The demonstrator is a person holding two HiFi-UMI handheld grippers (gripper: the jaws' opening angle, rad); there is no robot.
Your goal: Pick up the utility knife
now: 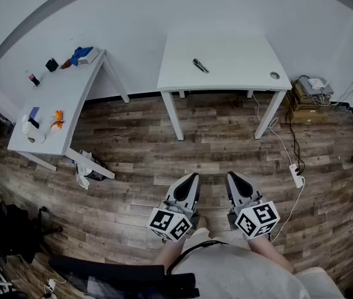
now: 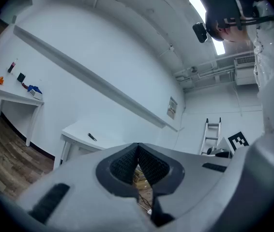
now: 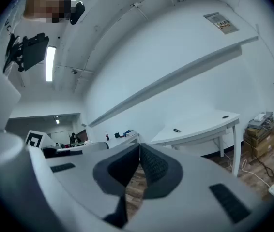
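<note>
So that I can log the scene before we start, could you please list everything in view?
middle table: one, white, top centre
utility knife: one, dark, on the middle table
side table: one, white, at left, bearing small clutter
cardboard boxes: a stack, brown, far right
power strip: one, white, on the floor at right
left gripper: one, grey, shut, empty, bottom centre
right gripper: one, grey, shut, empty, beside it
</note>
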